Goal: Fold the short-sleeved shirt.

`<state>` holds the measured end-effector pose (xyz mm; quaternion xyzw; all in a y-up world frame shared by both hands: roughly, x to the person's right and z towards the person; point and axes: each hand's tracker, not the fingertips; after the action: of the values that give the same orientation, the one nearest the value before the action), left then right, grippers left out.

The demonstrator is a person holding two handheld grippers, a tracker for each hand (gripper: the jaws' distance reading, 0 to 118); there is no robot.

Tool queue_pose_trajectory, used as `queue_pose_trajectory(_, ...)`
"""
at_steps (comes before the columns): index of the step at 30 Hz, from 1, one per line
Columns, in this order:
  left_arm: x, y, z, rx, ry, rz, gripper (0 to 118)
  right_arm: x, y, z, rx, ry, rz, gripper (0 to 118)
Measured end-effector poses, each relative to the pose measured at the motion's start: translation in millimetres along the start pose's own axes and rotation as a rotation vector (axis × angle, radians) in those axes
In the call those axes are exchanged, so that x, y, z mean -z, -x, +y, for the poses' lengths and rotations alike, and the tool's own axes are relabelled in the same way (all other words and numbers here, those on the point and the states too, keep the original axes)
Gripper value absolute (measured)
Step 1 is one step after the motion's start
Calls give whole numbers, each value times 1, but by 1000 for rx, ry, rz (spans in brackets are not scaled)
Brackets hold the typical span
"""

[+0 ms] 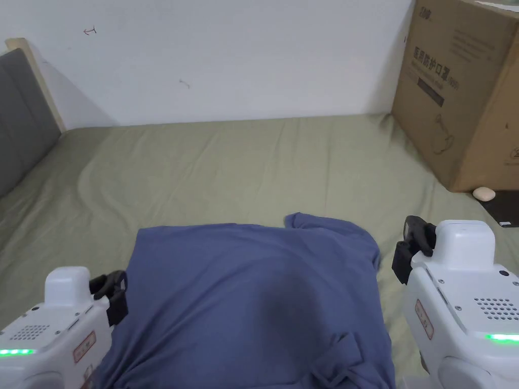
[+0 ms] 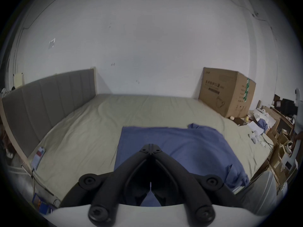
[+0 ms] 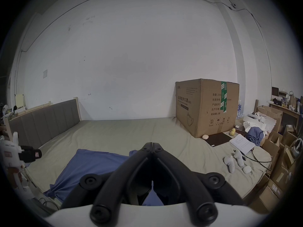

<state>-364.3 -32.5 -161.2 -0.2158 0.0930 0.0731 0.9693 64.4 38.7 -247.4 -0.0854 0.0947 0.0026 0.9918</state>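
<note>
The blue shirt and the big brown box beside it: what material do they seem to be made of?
The blue shirt looks like soft knit fabric, likely cotton jersey: matte, limp, with small wrinkles where it lies on the bed sheet. The brown box looks like corrugated cardboard: dull brown faces, printed marks, and green tape in the right gripper view.

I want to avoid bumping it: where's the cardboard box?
In the head view the cardboard box stands on the bed's far right corner against the wall, beyond the blue shirt.

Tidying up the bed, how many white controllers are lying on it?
2, side by side on the sheet near its right edge: one, another. Others may be hidden.
</note>
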Motion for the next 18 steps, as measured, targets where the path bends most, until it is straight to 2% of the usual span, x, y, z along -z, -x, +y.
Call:
queue_pose_trajectory(3,6,17,-22,10,83,37,0,-1,-2,-2,-2,8,-1,0)
queue_pose_trajectory(4,9,23,-29,12,126,44,4,-1,-2,-3,-3,10,-1,0)
queue_pose_trajectory(5,11,29,-35,8,165,45,14,-1,-3,-4,-3,11,-1,0)
queue_pose_trajectory(6,14,34,-42,-7,220,47,29,-2,-2,-3,-5,12,-2,0)
queue_pose_trajectory(8,20,42,-57,-44,300,66,76,-2,-2,-6,-6,14,-2,0)
queue_pose_trajectory(9,21,47,-66,-46,314,77,88,-2,-2,-7,-4,18,1,0)
queue_pose_trajectory(10,21,50,-73,-39,318,79,94,-1,-2,-8,-2,23,4,0)
queue_pose_trajectory(18,29,64,-121,-21,480,140,97,0,-1,-15,-8,54,19,0)
